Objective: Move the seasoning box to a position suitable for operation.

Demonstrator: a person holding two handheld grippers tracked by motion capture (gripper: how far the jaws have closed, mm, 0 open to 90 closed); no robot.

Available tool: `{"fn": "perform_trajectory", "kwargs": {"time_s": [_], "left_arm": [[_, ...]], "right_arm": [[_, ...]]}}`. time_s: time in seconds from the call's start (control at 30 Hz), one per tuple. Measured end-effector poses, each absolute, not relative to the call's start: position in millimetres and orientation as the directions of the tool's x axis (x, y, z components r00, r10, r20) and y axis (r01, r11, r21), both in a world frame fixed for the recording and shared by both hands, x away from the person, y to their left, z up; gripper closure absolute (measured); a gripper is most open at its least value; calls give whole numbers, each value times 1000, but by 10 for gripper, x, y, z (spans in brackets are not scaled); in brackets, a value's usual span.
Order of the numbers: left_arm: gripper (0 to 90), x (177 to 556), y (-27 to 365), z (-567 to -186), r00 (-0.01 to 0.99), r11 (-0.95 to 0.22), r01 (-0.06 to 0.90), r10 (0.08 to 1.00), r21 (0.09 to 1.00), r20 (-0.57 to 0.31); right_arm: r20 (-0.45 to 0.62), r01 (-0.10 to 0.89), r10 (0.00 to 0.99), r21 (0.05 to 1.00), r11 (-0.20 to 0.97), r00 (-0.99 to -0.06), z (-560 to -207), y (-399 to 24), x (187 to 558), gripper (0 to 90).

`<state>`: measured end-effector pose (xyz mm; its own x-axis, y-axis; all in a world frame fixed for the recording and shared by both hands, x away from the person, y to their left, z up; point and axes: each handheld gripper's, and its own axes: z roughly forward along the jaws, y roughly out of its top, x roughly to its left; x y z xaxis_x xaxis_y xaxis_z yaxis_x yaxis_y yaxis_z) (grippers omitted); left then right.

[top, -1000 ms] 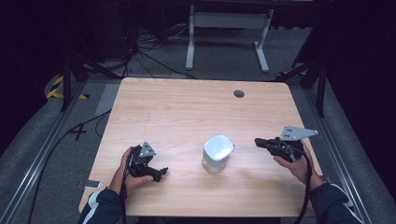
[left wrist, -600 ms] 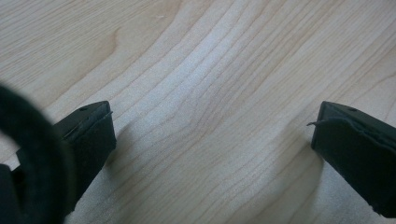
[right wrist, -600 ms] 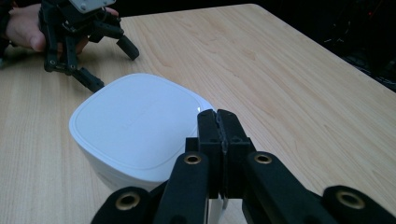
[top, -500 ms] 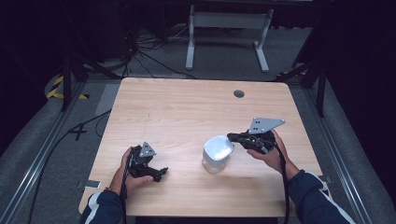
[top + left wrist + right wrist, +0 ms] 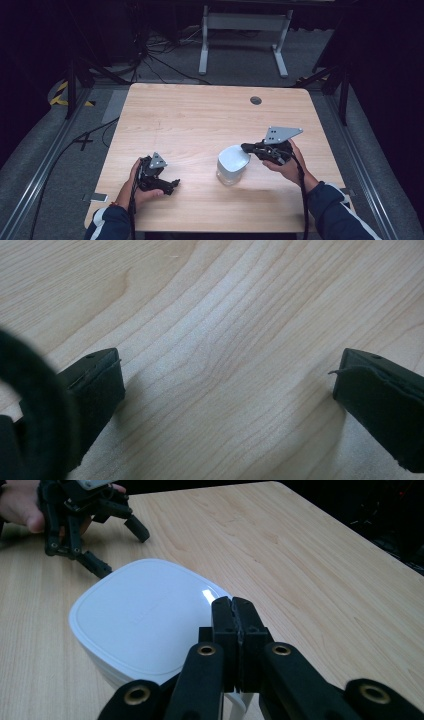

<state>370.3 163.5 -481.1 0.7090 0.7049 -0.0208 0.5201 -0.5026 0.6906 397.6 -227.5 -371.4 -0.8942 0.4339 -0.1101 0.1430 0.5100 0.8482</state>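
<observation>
containers: 1 white point(image 5: 233, 161) | left tool point(image 5: 165, 184): apart | right tool point(image 5: 247, 147): together

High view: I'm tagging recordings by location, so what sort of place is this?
Probably a lab or recording studio: a bare wooden table ringed by dark curtains, loose floor cables, and a metal stand behind.

The right gripper point(image 5: 234, 611) hides the white container's point(image 5: 140, 625) near edge.
</observation>
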Motion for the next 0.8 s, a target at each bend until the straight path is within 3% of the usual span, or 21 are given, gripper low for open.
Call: {"fn": "perform_trajectory", "kwargs": {"time_s": [0.3,0.53,0.8], "left_arm": [[28,3681,1629,-4793,703,-502,522,711,690,-14],[331,3615,1522,-4680,723,-503,468,691,726,12],[546,3546,1131,-4231,763,-457,336,645,824,47]], "right_arm": [[-107,141,434,853,502,-895,-3728,-2266,3972,899],[-109,155,461,853,498,-881,-3754,-2304,4008,900],[-115,151,461,852,501,-880,-3778,-2306,4016,899]]}}
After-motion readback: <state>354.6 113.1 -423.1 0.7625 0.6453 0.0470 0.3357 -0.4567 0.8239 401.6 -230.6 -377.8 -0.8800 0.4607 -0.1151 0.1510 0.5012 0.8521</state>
